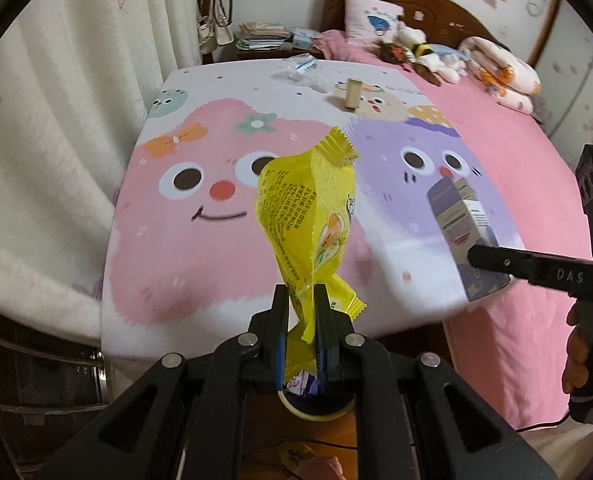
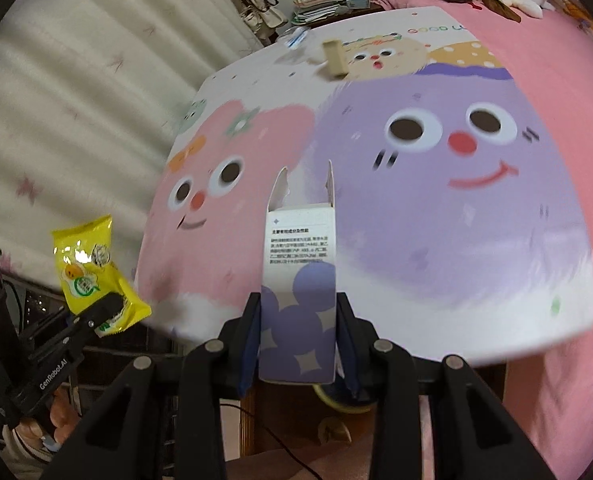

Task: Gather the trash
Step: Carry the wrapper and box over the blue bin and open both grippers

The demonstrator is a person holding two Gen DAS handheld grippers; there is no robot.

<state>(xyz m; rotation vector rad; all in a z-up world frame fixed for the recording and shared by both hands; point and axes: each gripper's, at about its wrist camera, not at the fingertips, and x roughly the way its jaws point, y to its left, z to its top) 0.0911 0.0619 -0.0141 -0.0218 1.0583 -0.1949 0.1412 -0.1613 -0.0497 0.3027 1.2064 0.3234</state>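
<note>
My left tongs (image 1: 301, 308) are clamped nearly shut on the lower end of a crinkly yellow plastic snack wrapper (image 1: 308, 216), which stands up loosely above the tips. My right tongs (image 2: 298, 320) are closed on the purple-and-white cardboard carton with torn-open top flaps (image 2: 299, 284), pads pressing its two side walls. Both pieces hang in the air near the foot of the bed with the cartoon-printed sheet (image 1: 200, 256), clear of the mattress.

Below the tips I can glimpse a round yellow-rimmed container (image 1: 316, 410), partly hidden by my own tongs; I judge it to be the bin, and the step in hand to be carrying both pieces over it for the drop. To do it well, I should keep the grip firm until each piece is squarely above the opening, since the wrapper is light and floppy and may drift sideways. The carton is held low on its body, so I would tip it open end down before letting go. Releasing one at a time seems safer.

Still on the bed, well apart from me: a small beige block (image 1: 353, 94) and a crumpled clear plastic wrapper (image 1: 300, 66) near the far edge.
</note>
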